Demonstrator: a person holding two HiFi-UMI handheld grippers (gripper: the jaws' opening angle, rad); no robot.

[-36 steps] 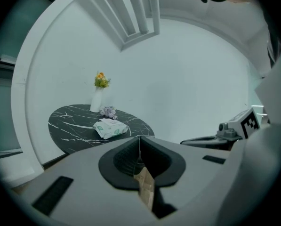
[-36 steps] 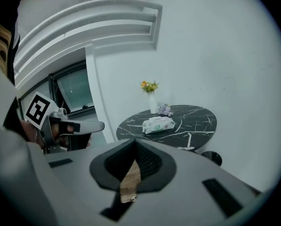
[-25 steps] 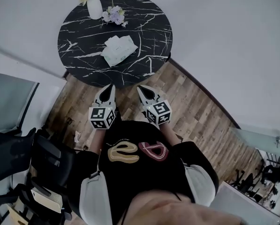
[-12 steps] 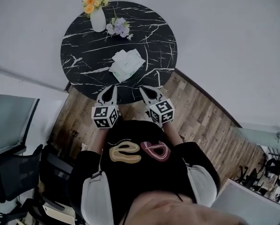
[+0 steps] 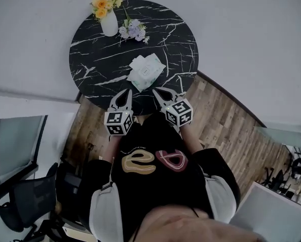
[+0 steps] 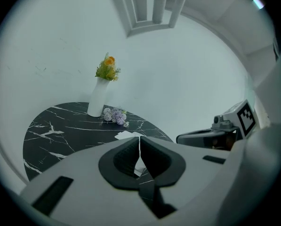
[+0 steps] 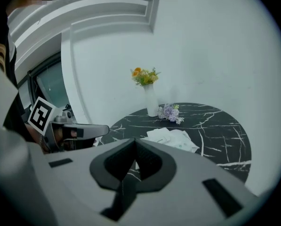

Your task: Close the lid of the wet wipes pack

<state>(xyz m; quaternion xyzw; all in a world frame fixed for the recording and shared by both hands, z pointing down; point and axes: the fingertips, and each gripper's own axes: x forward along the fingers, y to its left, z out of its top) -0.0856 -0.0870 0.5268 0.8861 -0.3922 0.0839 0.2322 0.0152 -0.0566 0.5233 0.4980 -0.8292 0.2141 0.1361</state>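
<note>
- You have one round table (image 5: 100,59), and on it one wet wipes pack (image 5: 146,70), one vase (image 5: 109,25) and one small bunch of purple flowers (image 5: 134,31). You hold two grippers.
- Your left gripper (image 5: 126,92) has its jaws pressed together with nothing between them. It hovers at the table's near rim.
- Your right gripper (image 5: 157,91) is also pressed together and empty. It hovers at the same near rim, just beside the left one, and both point in toward the tabletop.
- The pack lies between the table's centre and its near rim, just ahead of both gripper tips. Its white lid flap looks folded open at the end nearer the flowers.
- The vase and the purple bunch sit close together at the table's far rim, well apart from the pack.
- Bare tabletop lies to the left of the pack and beyond it, up to the flowers. The right rim is near the pack.
- The tabletop is black with white marble veining, flat and circular. The pack is soft and pale, and the vase is smooth and white, holding orange and yellow blooms.
- A wooden plank floor (image 5: 216,115) shows below the table's near rim, and a plain white wall stands behind its far rim.
</note>
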